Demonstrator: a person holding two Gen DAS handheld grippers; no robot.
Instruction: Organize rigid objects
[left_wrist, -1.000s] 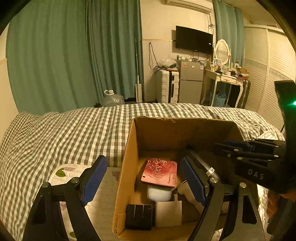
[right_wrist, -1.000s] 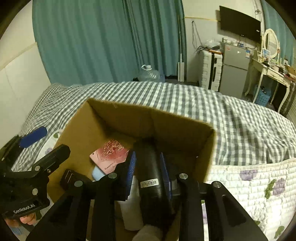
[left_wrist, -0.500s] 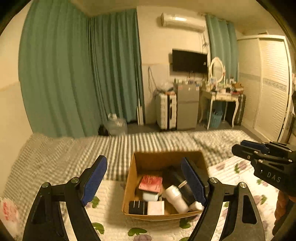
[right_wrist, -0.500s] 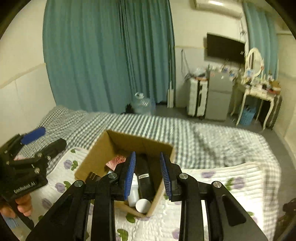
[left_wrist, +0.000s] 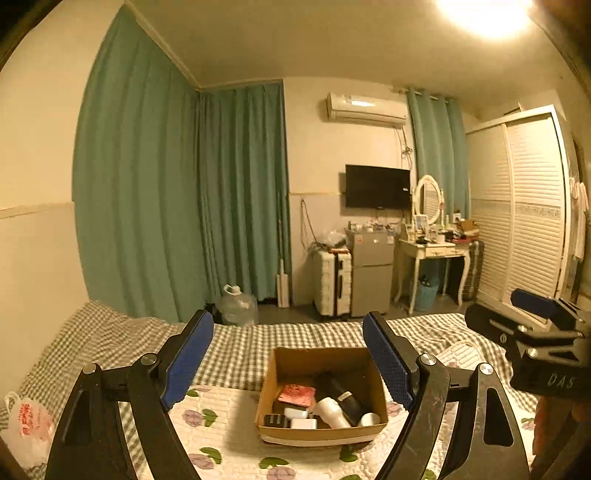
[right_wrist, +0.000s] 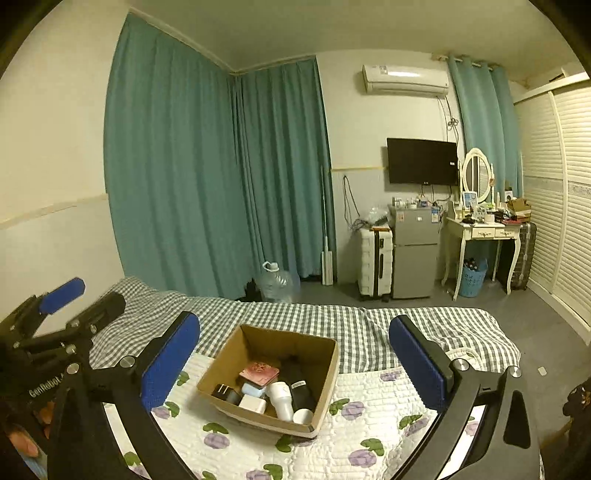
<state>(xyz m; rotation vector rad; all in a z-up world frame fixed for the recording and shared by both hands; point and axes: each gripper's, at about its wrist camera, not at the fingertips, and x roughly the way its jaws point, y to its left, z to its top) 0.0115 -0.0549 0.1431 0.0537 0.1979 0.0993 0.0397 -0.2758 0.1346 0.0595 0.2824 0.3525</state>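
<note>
An open cardboard box (left_wrist: 319, 437) (right_wrist: 229, 376) sits on the flowered quilt of the bed. Inside lie a red patterned card (left_wrist: 297, 393) (right_wrist: 258, 372), a black bottle (left_wrist: 341, 395) (right_wrist: 299, 384), a white bottle (left_wrist: 330, 408) (right_wrist: 280, 400), a black plug (left_wrist: 275, 421) (right_wrist: 221, 391) and a white block (right_wrist: 253, 403). My left gripper (left_wrist: 288, 358) is open and empty, held high and back from the box. My right gripper (right_wrist: 293, 360) is open and empty, also well above the box. Each gripper shows at the edge of the other's view.
The bed has a checked sheet (right_wrist: 295, 314) behind the box and a flowered quilt (right_wrist: 369, 424) around it. A plastic bag (left_wrist: 26, 424) lies at the left. Curtains, a water jug (right_wrist: 277, 282), suitcase, fridge, dressing table and wardrobe stand beyond the bed.
Both grippers have pulled up and back from the box. The right gripper let go of the black bottle, which now lies in the box, and its jaws opened wide.
</note>
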